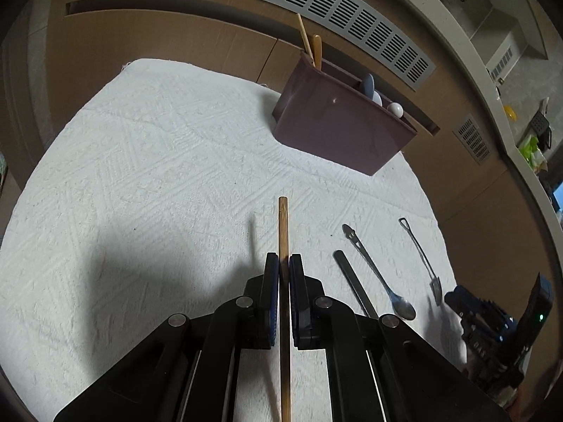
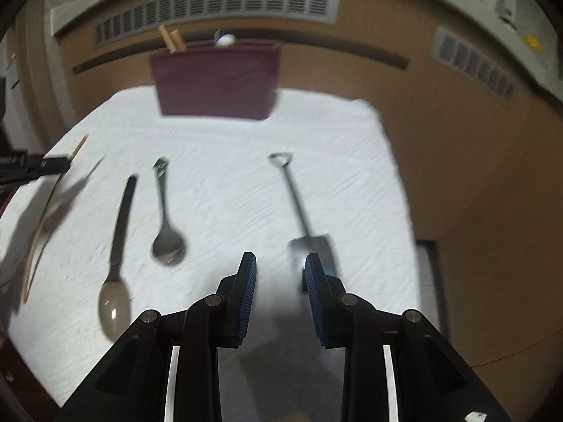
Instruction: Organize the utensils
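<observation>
Left gripper (image 1: 284,263) is pinching a chopstick (image 1: 283,225) above the cloth (image 1: 140,161); the holder (image 1: 337,130) sits at its far edge. Right gripper (image 2: 280,267) hangs half-open, empty, beside the shovel spoon (image 2: 306,225). The thin stick could pivot and miss its slot.

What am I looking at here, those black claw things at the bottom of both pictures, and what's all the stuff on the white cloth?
Those claws are two-finger grippers that a person holds, one in each hand. Each carries a camera looking forward along its fingers, so each picture is that gripper's own view.

In the left view, the left gripper is shut on a thin wooden stick. In the right view, the right gripper is open and holds nothing.

On the white cloth lie three utensils: a black-handled spoon, a metal spoon and a small shovel-shaped spoon. At the back stands a dark maroon holder with wooden sticks and a few spoons already in it.
</observation>
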Demonstrator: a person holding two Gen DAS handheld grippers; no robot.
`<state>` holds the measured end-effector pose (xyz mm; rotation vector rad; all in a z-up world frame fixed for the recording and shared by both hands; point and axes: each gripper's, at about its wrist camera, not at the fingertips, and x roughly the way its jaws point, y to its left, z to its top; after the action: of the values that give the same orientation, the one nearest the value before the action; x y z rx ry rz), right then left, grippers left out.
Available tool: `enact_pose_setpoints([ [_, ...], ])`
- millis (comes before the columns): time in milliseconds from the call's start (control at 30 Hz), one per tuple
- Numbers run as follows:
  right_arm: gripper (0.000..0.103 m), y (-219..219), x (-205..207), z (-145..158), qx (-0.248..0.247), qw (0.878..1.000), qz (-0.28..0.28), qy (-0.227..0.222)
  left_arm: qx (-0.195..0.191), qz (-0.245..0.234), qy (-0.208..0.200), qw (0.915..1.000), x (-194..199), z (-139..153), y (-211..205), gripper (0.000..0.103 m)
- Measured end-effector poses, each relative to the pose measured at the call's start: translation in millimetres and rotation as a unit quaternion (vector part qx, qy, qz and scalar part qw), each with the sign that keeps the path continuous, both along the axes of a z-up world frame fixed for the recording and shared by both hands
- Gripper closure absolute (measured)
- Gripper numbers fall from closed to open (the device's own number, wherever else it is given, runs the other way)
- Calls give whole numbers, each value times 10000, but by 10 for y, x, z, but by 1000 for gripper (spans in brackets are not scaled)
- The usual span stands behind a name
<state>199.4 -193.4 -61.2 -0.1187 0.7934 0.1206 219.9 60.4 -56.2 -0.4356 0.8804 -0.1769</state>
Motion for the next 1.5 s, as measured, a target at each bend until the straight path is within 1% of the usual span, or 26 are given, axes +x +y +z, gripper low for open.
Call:
enact_pose_setpoints([
  [67, 71, -114, 43, -22, 97, 9999, 5, 140, -54, 2, -69, 10000, -39, 46, 12, 97],
  [133, 71, -185, 98, -90, 174, 9993, 72, 338, -63, -41, -160, 9998, -65, 99, 1, 97],
  [200, 71, -179, 199, -103, 112, 9991, 206, 352, -21, -96, -250, 9996, -80, 146, -33, 97],
  [267, 71, -134, 389, -48, 124, 9989, 387, 249, 11, -132, -312, 9994, -85, 184, -67, 97],
  [300, 71, -97, 528, -40, 149, 9981, 524, 277, 18, -132, -327, 9994, -91, 197, -81, 97],
  [367, 71, 2, 770, -74, 101, 9966, 654, 490, 34, -159, -355, 9992, -116, 229, -104, 97],
  [433, 76, 57, 978, -160, 114, 9944, 717, 763, 71, -177, -414, 9990, -138, 276, -113, 97],
  [467, 81, 68, 1064, -218, 136, 9934, 672, 916, 78, -190, -430, 9989, -141, 294, -113, 97],
  [500, 86, 59, 1103, -226, 251, 9939, 612, 881, 79, -198, -442, 9988, -144, 313, -111, 97],
  [533, 93, 64, 1125, -237, 308, 9933, 560, 964, 75, -197, -454, 9987, -148, 332, -107, 97],
  [567, 96, 69, 1122, -232, 327, 9934, 509, 973, 64, -204, -469, 9987, -147, 346, -107, 97],
  [700, 97, 72, 933, -111, 722, 9935, 470, 740, 96, -242, -551, 9981, -148, 394, -121, 97],
  [800, 98, 69, 729, 62, 1010, 9927, 486, 440, 170, -284, -620, 9975, -159, 435, -156, 97],
  [933, 99, 50, 570, 301, 1346, 9894, 530, 92, 206, -318, -743, 9965, -180, 514, -183, 97],
  [1033, 101, 65, 526, 465, 1594, 9853, 611, -103, 197, -341, -903, 9951, -184, 617, -200, 97],
  [1100, 101, 109, 519, 549, 1636, 9841, 637, -272, 204, -353, -1010, 9940, -157, 700, -208, 97],
  [1200, 101, 188, 558, 647, 1745, 9810, 762, -379, 265, -403, -1195, 9917, -67, 852, -232, 97],
  [1333, 101, 270, 674, 716, 1761, 9794, 923, -361, 360, -468, -1441, 9878, 85, 1050, -254, 97],
  [1400, 100, 351, 784, 682, 1431, 9841, 1003, -306, 326, -470, -1494, 9871, 150, 1114, -232, 97],
  [1467, 98, 404, 876, 577, 1226, 9848, 1228, -50, 289, -458, -1532, 9867, 202, 1149, -190, 97],
  [1500, 94, 442, 930, 483, 1110, 9841, 1380, 150, 279, -423, -1534, 9869, 225, 1153, -169, 97],
])
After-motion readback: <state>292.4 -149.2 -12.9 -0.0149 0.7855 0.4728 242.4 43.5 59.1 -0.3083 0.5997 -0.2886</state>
